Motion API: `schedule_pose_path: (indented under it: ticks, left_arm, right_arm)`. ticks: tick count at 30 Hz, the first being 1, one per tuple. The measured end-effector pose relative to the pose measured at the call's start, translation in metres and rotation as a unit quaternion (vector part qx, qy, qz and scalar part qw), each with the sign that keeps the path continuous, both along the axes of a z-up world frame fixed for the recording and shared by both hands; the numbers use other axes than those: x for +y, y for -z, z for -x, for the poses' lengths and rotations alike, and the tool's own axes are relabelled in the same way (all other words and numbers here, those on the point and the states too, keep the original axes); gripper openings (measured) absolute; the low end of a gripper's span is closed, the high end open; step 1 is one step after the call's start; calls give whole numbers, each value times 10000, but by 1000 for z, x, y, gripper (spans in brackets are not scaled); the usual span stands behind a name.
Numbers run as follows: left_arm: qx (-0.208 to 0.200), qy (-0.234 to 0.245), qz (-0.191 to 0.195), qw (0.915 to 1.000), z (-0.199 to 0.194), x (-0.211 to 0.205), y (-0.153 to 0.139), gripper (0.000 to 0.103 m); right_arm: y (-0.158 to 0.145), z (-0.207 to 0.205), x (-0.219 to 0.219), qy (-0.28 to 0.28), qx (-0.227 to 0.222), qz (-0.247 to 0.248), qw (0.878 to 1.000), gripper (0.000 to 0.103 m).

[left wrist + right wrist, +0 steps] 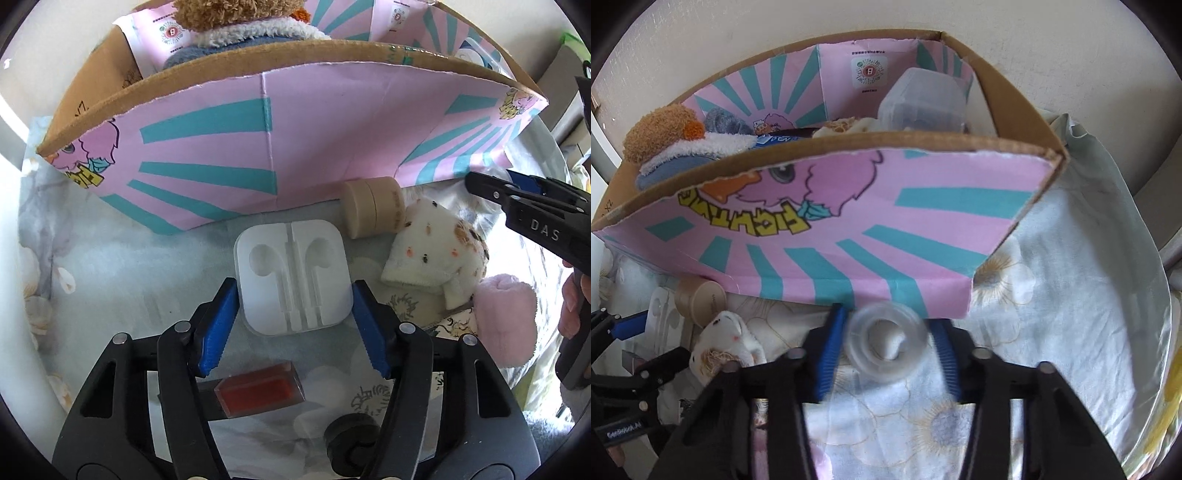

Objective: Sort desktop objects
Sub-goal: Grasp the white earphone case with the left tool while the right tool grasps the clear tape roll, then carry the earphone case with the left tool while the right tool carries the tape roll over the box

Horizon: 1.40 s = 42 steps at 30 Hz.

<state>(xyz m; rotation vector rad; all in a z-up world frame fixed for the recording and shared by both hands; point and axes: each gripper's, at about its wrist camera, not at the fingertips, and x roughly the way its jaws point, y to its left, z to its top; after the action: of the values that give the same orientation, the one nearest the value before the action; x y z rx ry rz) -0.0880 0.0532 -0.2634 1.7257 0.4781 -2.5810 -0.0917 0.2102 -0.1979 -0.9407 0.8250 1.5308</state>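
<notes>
A white moulded earphone case [293, 273] lies on the floral cloth in front of the pink and teal cardboard box [221, 147]. My left gripper [295, 284] straddles it, and both blue pads press on its sides. In the right wrist view a clear plastic ring [888, 338], blurred, sits between the blue pads of my right gripper [888, 317], which is shut on it just before the box front [849, 240]. The right gripper [491, 182] also shows at the right edge of the left wrist view.
A beige round container [373, 206] and a white plush toy [432, 251] lie beside the case, with a pink fluffy item [506, 317] to the right. A red clear box [258, 391] and a black part [351, 443] lie under the left gripper. The box holds a brown plush [661, 133] and a clear tub [923, 103].
</notes>
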Motion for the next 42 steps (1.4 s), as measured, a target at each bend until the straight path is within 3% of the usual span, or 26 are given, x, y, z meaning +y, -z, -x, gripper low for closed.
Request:
schedule_pose_path:
  ticks: [15,21,24,30,42]
  left_arm:
    - [229,9,67,9997,-3,11,-41,59]
    - [337,-139,-99,9993,-14,7,-65,59]
    - [419,-245,-84,9988,-21,-16,-74,59]
    - [728,-371,-164,9965,-38,-22,-115,59]
    - [1002,-539,-122,9934,-9,-53,-167,59]
  right_arm:
    - [-26,-34,-28,94,183,-24,9998,39]
    - [-43,-26,-39,72,291,-72,9995,39]
    - [-52,-30,-58,16,304,-82,9995,39]
    - [-70,-18,-37,-166,418,-10,9990,39]
    - [-124,-14,-19,-619,348,-116,9974,39]
